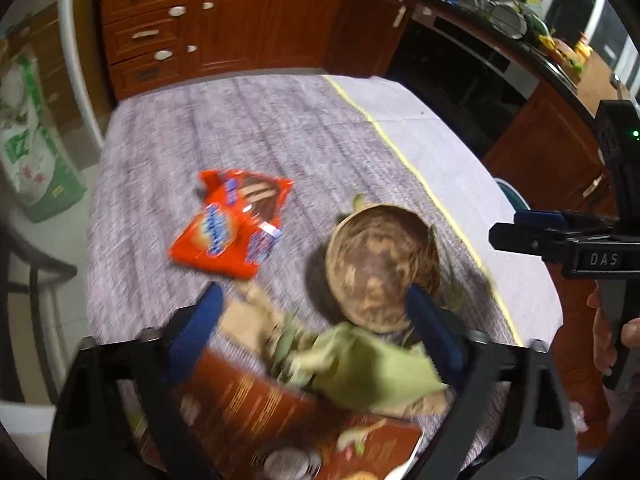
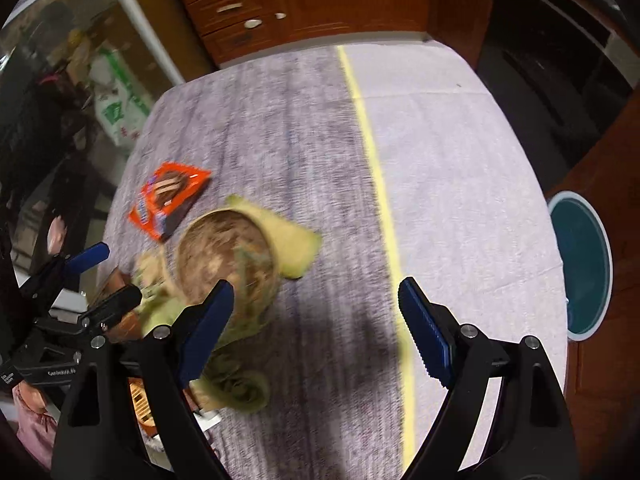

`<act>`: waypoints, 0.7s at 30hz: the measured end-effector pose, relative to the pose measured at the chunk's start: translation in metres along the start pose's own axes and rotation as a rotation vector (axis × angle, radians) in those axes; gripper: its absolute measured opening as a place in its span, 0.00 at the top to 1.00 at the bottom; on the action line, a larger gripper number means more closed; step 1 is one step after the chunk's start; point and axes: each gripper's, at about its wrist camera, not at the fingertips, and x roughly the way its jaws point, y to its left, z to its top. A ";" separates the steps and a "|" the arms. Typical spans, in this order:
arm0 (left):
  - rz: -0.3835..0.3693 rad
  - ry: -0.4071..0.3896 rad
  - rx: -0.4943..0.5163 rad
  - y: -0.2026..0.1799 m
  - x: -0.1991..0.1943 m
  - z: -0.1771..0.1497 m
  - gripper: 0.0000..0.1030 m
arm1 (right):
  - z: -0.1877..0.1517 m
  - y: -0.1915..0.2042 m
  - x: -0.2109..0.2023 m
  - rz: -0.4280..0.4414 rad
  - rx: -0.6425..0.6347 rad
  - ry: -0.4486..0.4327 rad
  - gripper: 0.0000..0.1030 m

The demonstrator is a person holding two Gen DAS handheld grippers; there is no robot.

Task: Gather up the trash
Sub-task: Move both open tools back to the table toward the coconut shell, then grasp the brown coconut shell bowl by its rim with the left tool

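Trash heaped at near edge of cloth-covered table (image 2: 440, 160): brown coconut shell (image 1: 380, 268) lying bowl-side up, green husk scraps (image 1: 360, 364) around and under it, dark red printed box (image 1: 256, 404) nearest, orange snack wrapper (image 1: 232, 224) farther out and to left.

Left hand-held gripper (image 1: 316, 320) spread wide, grasping nothing, poised low over heap. Shell just ahead and slightly right, its rim touching or nearly touching right blue pad. Scraps and box corner directly between the two pads. Wrapper ahead and left, apart from left pad, long axis running diagonally from near-left to far-right.

Right hand-held gripper (image 2: 316, 320) also spread wide and empty, aimed at bare cloth beside yellow stripe (image 2: 380, 184). Heap off to its left; shell partly behind its left pad, scraps below that. Teal bin (image 2: 580, 272) on floor past table's right edge, nearer this side.

Likely judgement: left one nearer to heap and better lined up for a pinch on scraps or shell rim; right one nearer to bin.

Writing: "DAS" readable on body of right hand-held gripper in left view. Small lettering on left one in right view too blurred to read. Blue logo on wrapper smeared by motion, unreadable. Green-and-white sack (image 1: 28, 140) beyond table bears characters, not legible.
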 end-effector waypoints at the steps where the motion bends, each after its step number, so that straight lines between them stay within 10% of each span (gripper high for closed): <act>1: -0.010 0.017 0.017 -0.004 0.007 0.004 0.27 | 0.002 -0.007 0.004 -0.006 0.015 0.007 0.22; 4: -0.025 0.061 0.059 -0.012 0.028 0.012 0.41 | 0.004 -0.019 0.015 -0.009 0.041 0.027 0.22; 15: -0.038 0.167 0.121 -0.029 0.083 0.019 0.44 | 0.011 -0.037 0.041 0.011 0.056 0.066 0.22; 21: -0.054 0.112 0.123 -0.036 0.076 0.024 0.90 | 0.010 -0.048 0.042 0.009 0.074 0.064 0.22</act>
